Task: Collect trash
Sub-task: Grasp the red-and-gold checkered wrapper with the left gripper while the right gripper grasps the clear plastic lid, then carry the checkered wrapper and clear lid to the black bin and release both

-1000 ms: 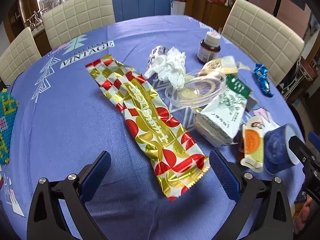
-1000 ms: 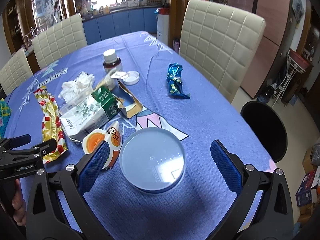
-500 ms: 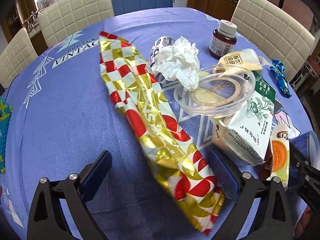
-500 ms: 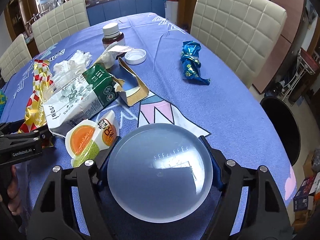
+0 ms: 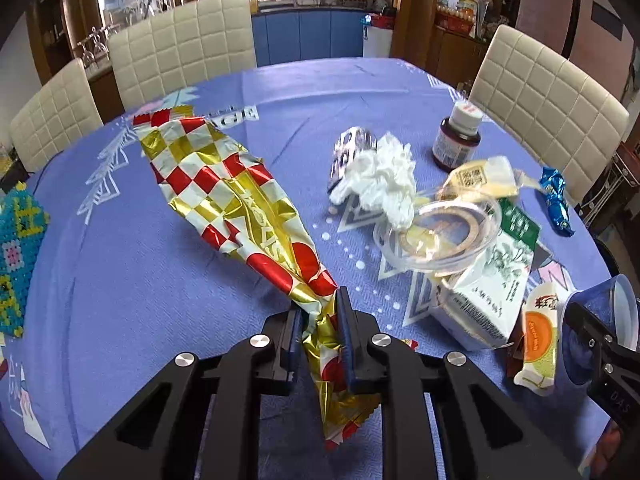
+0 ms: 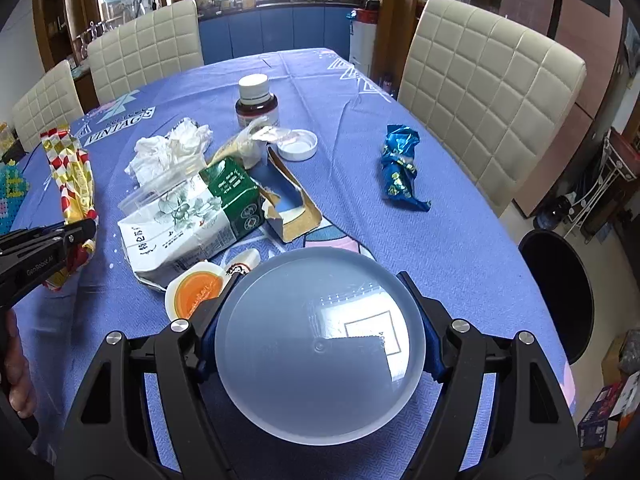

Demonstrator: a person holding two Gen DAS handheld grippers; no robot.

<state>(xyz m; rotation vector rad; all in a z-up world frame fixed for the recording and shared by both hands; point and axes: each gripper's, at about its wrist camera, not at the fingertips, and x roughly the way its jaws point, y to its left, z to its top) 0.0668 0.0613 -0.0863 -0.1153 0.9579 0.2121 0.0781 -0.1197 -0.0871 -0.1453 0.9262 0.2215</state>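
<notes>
A long red-and-gold checked snack wrapper (image 5: pixel 240 200) has its near end pinched in my left gripper (image 5: pixel 320 312), which is shut on it; the far end still rests on the blue tablecloth (image 5: pixel 120 280). My right gripper (image 6: pixel 320 308) is shut on a round translucent plastic cup (image 6: pixel 320 352), with a pad pressing each side and the cup's base facing the camera. The left wrist view shows that cup (image 5: pixel 616 312) at the right edge. Loose trash lies between: a crumpled white tissue (image 5: pixel 380 176), a torn milk carton (image 6: pixel 188 216), an orange jelly packet (image 6: pixel 196 288) and a blue foil wrapper (image 6: pixel 400 168).
A brown bottle (image 6: pixel 256 104), a white cap (image 6: pixel 298 144), a clear plastic lid (image 5: pixel 436 236) and torn cardboard (image 6: pixel 292 208) sit mid-table. A beaded mat (image 5: pixel 16 248) lies at the left edge. Cream chairs (image 6: pixel 488 92) ring the table. A black round bin (image 6: pixel 560 292) stands on the floor at right.
My left jaws closed on the wrapper's near end and raised it, so it crumpled. My right jaws closed on the cup, which now fills more of the view.
</notes>
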